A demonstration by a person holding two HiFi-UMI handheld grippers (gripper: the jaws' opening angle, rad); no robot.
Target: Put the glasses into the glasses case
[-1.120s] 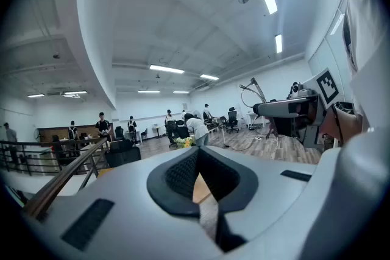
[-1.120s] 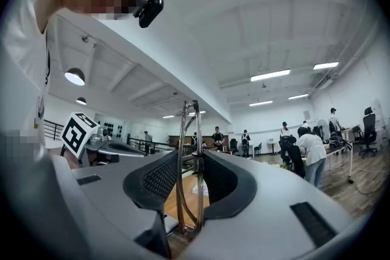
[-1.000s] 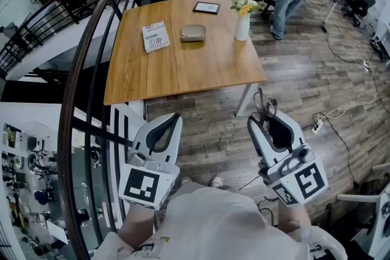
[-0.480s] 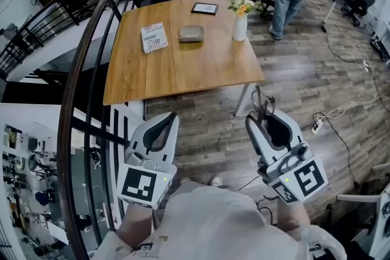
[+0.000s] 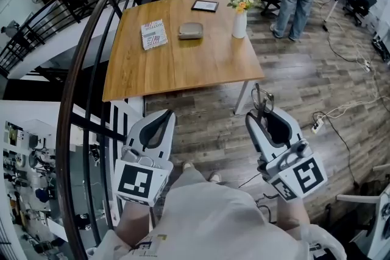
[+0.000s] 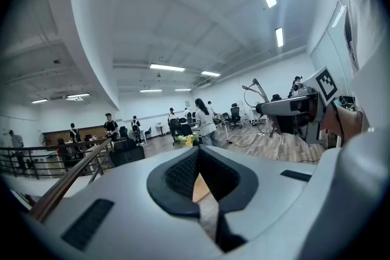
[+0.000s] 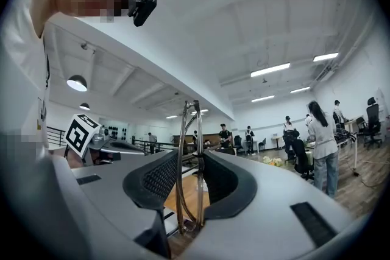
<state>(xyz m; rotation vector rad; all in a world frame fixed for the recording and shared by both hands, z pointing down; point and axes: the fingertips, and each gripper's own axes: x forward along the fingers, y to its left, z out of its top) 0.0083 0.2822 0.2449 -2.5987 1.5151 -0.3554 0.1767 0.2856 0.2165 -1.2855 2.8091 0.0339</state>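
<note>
The right gripper is closed on the folded glasses, pinching them edge-on with the rims upright. The left gripper has its jaws together on nothing. The case lies on the desk, at 12 o'clock from both grippers and well apart from them. It looks closed, so a clumsy prod to open it could skid it towards the vase at its 3 o'clock. The thin rims might also twist or slip in so narrow a pinch. Count: one glasses, one case, two grippers, one vase, one booklet.
</note>
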